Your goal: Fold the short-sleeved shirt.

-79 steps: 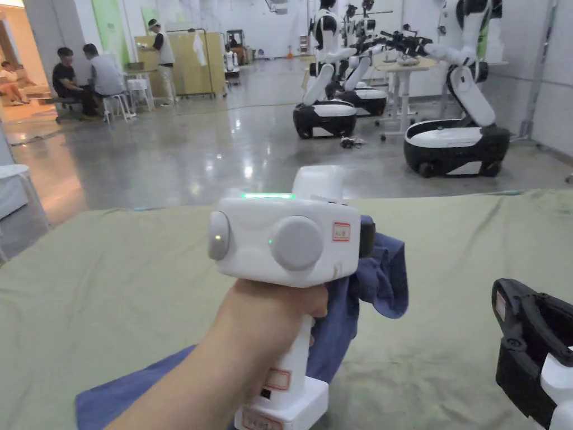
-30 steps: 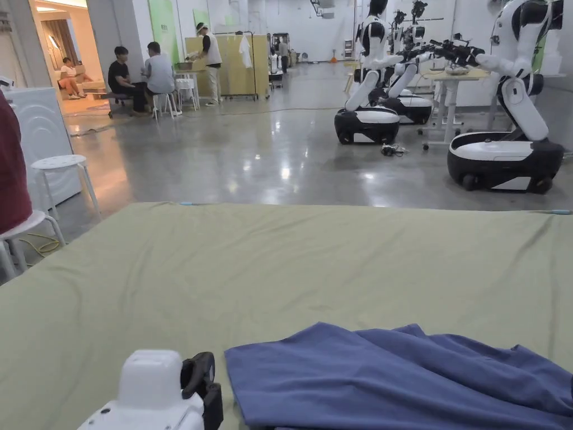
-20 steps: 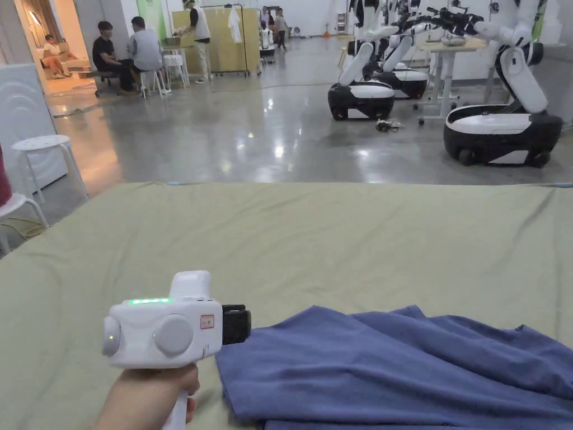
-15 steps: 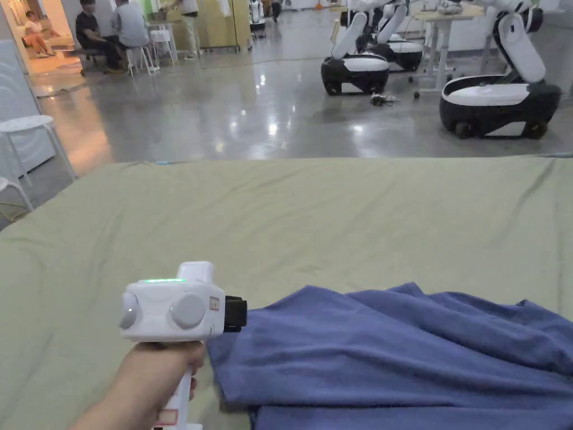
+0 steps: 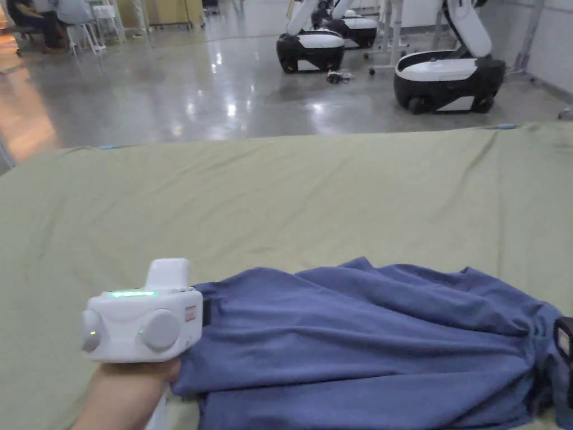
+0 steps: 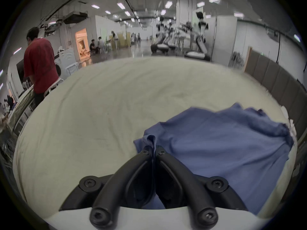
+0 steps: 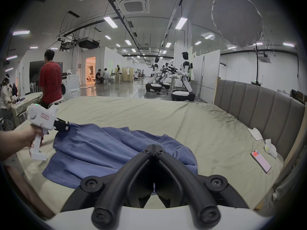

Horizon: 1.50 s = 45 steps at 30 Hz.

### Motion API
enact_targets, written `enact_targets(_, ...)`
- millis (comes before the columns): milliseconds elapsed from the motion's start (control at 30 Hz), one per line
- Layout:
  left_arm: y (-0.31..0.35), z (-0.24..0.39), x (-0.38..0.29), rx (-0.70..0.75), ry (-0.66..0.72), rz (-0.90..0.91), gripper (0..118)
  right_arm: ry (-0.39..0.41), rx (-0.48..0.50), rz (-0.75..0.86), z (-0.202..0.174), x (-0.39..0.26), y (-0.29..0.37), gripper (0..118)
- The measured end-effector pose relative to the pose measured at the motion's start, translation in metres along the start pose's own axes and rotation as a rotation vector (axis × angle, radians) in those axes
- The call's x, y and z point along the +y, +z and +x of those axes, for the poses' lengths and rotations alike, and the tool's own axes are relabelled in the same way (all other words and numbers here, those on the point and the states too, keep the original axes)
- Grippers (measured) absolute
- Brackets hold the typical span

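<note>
Now that the blue shirt (image 5: 364, 341) lies spread on the near part of the bed (image 5: 280, 196), no longer bunched up in the air, I can start folding. My left gripper (image 6: 153, 151) has its jaws pinched on the shirt's left edge. My right gripper (image 7: 154, 149) looks closed at the right edge, but I cannot tell if it holds cloth

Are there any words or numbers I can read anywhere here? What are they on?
No text can be read.
Red-framed sticker on the left tool: too small and blurred.
Same sticker in the right gripper view: blurred.
Phone on the bed: its red patch is too small to read.
Shirt: no print shows.
</note>
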<state>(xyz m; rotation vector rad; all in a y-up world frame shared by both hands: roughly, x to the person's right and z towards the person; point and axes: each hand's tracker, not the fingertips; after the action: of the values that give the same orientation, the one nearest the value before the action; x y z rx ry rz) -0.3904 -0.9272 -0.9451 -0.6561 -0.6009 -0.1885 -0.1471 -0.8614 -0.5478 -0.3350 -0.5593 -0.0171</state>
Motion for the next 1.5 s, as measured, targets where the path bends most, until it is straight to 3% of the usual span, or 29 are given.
enact_targets(167,0.061,0.011,0.004,-0.087,0.036,0.115,0,-0.021,-0.038,-0.020,0.033,0.005,-0.015,1)
enact_targets(233,0.078,0.018,0.002,-0.120,0.047,0.146,0,-0.081,-0.046,-0.150,0.058,0.005,-0.047,7)
enact_targets(333,0.096,0.038,0.002,-0.152,0.018,0.150,0,-0.136,-0.035,-0.441,0.085,0.001,-0.103,84)
enact_targets(367,0.099,0.043,0.002,-0.156,0.011,0.156,0,-0.131,-0.046,-0.463,0.088,-0.003,-0.116,102)
enact_targets(400,0.101,0.048,0.002,-0.159,0.007,0.161,0,-0.127,-0.033,-0.460,0.091,-0.007,-0.127,102)
enact_targets(533,0.104,0.055,0.006,-0.184,0.012,0.158,0,-0.197,-0.036,-0.593,0.100,-0.029,-0.160,100)
enact_targets(567,0.101,0.054,0.008,-0.182,0.009,0.155,0,-0.206,-0.042,-0.616,0.101,-0.034,-0.163,92)
enact_targets(600,0.102,0.054,0.008,-0.177,-0.002,0.152,0,-0.222,-0.025,-0.636,0.101,-0.039,-0.165,68)
enact_targets(633,0.102,0.055,0.008,-0.173,-0.012,0.151,0,-0.231,-0.008,-0.630,0.101,-0.043,-0.163,27)
enact_targets(667,0.103,0.055,0.007,-0.172,-0.017,0.149,0,-0.237,-0.005,-0.630,0.101,-0.046,-0.163,12)
enact_targets(967,0.123,0.036,0.016,-0.115,-0.028,0.197,0,-0.148,-0.032,-0.424,0.091,-0.024,-0.124,12)
enact_targets(1133,0.165,0.007,0.046,-0.088,0.024,0.263,0,-0.160,-0.026,-0.228,0.092,0.044,-0.075,12)
enact_targets(1400,0.253,-0.058,0.107,-0.001,0.089,0.401,0,-0.018,-0.047,-0.047,0.088,0.153,-0.002,12)
enact_targets(1500,0.276,-0.090,0.128,0.043,0.115,0.431,0,-0.033,-0.070,0.005,0.094,0.185,0.021,12)
